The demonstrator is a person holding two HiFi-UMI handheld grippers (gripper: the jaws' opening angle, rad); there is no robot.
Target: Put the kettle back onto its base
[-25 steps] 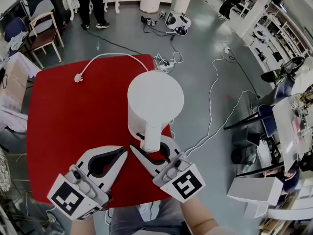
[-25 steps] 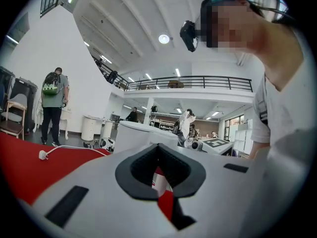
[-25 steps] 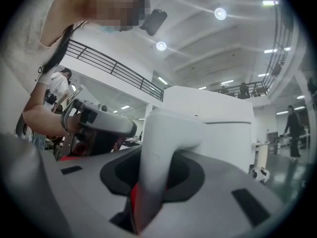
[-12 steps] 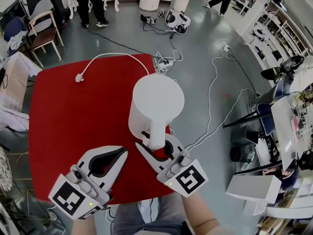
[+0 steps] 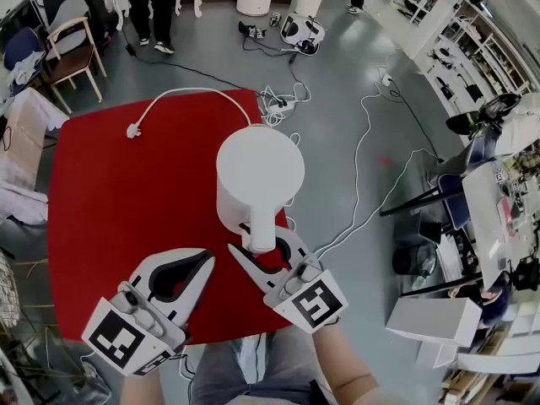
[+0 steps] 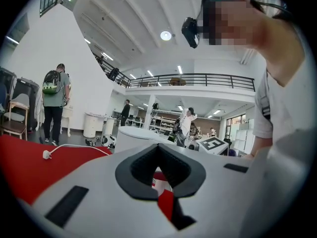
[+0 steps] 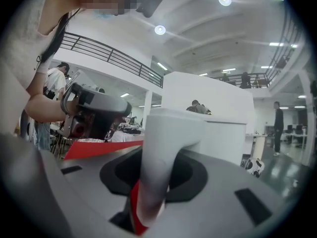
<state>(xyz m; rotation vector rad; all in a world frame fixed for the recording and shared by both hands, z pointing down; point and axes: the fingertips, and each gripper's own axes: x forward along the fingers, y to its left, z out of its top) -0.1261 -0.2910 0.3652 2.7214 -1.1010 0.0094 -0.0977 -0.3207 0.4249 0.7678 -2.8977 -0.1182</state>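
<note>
Now grips the tall white plastic kettle (image 5: 260, 169) by its handle (image 7: 163, 152) with the right gripper (image 5: 261, 243), upright, straight ahead by the red table's (image 5: 118, 201) right edge; holds the left gripper (image 5: 205, 259) shut, empty, alongside; base unseen.

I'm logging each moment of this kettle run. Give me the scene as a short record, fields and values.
surface: red table
kettle: white, upright, over the table's right part
handle: faces the person
right hand-held gripper: shut on the kettle's handle
left hand-held gripper: jaws together, empty, beside the right one
base: not seen; may be hidden under the kettle
cord: white, curves along the table's far side
plug: lies loose on the table
seated on base: cannot tell
</note>
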